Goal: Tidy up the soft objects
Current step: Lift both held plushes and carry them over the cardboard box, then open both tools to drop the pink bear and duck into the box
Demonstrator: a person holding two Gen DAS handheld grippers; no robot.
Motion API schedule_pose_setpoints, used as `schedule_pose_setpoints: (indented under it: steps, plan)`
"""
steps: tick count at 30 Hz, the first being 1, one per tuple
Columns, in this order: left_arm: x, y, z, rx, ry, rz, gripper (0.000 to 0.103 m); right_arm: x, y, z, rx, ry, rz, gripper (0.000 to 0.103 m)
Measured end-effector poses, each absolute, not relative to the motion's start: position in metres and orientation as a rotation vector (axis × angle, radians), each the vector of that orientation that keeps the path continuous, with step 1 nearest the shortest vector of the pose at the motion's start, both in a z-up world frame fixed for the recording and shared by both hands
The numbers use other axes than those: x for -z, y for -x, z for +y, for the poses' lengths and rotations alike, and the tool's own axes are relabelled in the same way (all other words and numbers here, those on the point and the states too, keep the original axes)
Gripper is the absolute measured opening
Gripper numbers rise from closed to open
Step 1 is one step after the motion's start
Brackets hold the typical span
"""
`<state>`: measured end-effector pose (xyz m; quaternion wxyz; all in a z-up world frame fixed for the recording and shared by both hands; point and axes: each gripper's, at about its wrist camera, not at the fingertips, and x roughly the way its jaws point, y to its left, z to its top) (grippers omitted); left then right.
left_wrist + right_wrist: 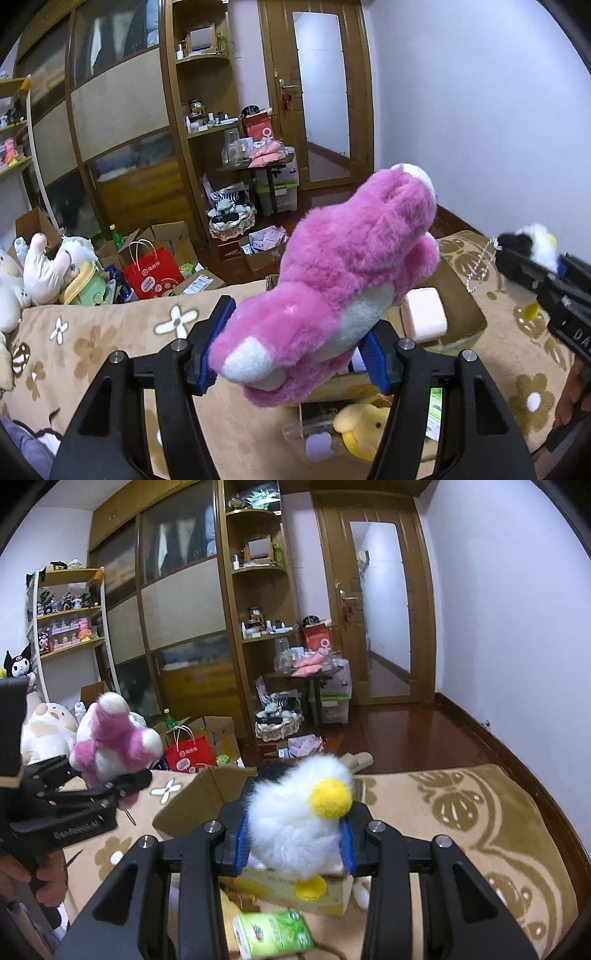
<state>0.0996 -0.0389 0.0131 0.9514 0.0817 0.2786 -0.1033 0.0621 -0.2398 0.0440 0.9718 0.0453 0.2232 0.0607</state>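
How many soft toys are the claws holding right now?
2: a pink bear in the left claw, a white chick in the right claw. More may be hidden.

Green packet (273,936) blurred, print unreadable; yellow plush (360,430) half hidden behind left tongs (295,343) arm.

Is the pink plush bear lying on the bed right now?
No, the left gripper holds the pink plush bear clamped in the air above the bed.
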Motion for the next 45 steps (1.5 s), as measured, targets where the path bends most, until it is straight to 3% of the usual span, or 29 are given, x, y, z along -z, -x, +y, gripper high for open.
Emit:
schedule_pose_setpoints:
  steps: [11,33,37,40,42,45]
  plan:
    - [0.007,-0.130,-0.044,0.258,-0.144,0.623,0.063,-0.030,-0.091,-0.239,-0.137,-0.134,0.439,0.040]
    - [0.052,-0.164,-0.044,0.241,-0.158,0.764,0.067,0.033,-0.135,-0.246,-0.164,-0.185,0.588,0.041]
    - [0.051,-0.161,-0.043,0.236,-0.154,0.758,0.079,0.037,-0.134,-0.250,-0.160,-0.208,0.597,0.041]
    - [0.048,-0.158,-0.041,0.231,-0.158,0.745,0.081,0.037,-0.135,-0.252,-0.166,-0.220,0.608,0.043]
    - [0.047,-0.158,-0.040,0.227,-0.155,0.749,0.082,0.037,-0.134,-0.252,-0.165,-0.226,0.610,0.052]
    - [0.045,-0.153,-0.037,0.216,-0.142,0.755,0.088,0.035,-0.130,-0.252,-0.165,-0.232,0.609,0.058]
